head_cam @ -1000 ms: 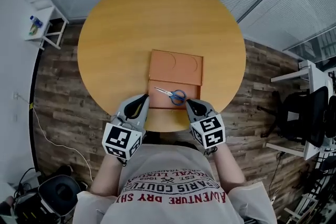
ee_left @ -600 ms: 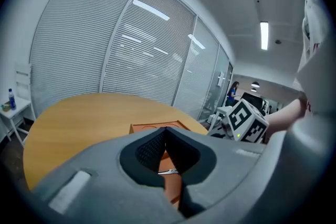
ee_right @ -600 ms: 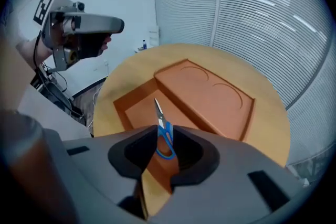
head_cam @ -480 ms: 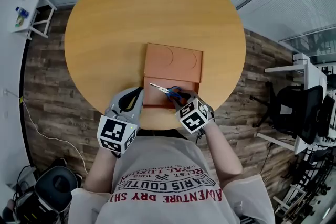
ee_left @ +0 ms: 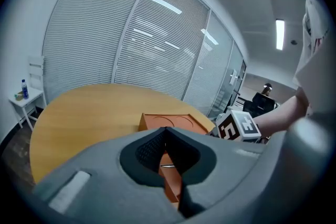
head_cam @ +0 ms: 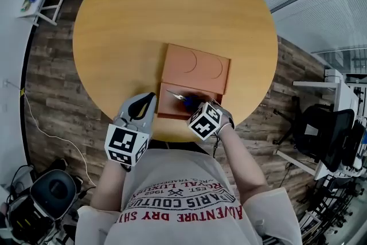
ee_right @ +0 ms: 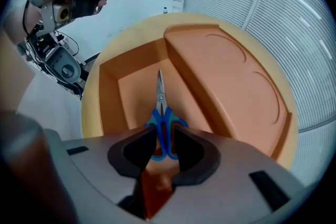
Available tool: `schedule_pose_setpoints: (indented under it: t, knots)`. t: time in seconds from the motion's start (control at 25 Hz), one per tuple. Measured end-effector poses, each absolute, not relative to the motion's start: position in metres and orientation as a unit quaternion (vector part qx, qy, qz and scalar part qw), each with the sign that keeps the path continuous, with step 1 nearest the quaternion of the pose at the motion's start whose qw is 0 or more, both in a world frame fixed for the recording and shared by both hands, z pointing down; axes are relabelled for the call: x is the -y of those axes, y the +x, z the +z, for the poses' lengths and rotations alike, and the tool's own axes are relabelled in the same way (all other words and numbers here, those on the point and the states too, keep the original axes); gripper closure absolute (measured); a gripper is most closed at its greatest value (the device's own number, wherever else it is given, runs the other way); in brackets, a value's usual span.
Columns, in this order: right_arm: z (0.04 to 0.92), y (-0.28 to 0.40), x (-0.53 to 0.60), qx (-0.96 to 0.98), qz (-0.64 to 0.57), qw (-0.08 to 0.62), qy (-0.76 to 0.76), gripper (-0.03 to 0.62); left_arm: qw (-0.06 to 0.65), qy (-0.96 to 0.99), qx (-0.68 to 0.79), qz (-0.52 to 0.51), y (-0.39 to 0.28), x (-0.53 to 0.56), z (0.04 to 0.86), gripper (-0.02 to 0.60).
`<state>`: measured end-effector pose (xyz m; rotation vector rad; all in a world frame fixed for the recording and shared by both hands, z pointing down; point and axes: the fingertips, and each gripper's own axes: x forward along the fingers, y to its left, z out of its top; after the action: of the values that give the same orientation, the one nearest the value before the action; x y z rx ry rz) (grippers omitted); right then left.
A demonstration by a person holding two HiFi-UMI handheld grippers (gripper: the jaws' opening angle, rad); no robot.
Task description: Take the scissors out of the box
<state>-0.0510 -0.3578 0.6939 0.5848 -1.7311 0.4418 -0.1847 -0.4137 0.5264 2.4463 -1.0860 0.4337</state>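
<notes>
Head view, table: round, pale wood, seen from steeply above.
Head view, box: orange, near the table's front edge; the far part is a flat cover with 2 curved outlines, the near part an open compartment.
Head view, scissors: lying in the open compartment, blue handles toward the person, blades pointing left and away.
Head view, left gripper: just beside the box's near left corner, tips pointing at it.
Head view, right gripper: reaching into the compartment at the scissors' handles.

Left gripper view, left gripper: the 2 jaw tips meet, nothing between them; the orange box shows through the gap below the tips.
Left gripper view, right gripper: its marker cube sits to the right, just beside the box.

Right gripper view, right gripper: jaws drawn in on the blue handles, one on each side, pressing them.
Right gripper view, scissors: resting on the compartment floor, blades closed and pointing straight away from the jaws.
Right gripper view, box: the cover rises to the right of the scissors.
</notes>
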Motion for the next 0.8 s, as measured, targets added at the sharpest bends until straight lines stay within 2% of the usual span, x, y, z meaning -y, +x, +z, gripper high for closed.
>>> schedule_pose_setpoints:
  t: [0.2,0.48,0.8]
  knots:
    - [0.702,-0.050,0.353,0.736,0.176,0.616,0.217,0.485,0.223,0.874,0.402,0.158,-0.184,0.413,0.530,0.574]
    - [0.703,-0.050,0.353,0.732,0.204,0.608,0.230,0.491,0.237,0.864,0.417,0.154,-0.186,0.413,0.533,0.574]
    - [0.698,-0.049,0.350,0.760,0.151,0.604,0.187,0.507,0.228,0.862,0.427,0.152,-0.181,0.406,0.522,0.574]
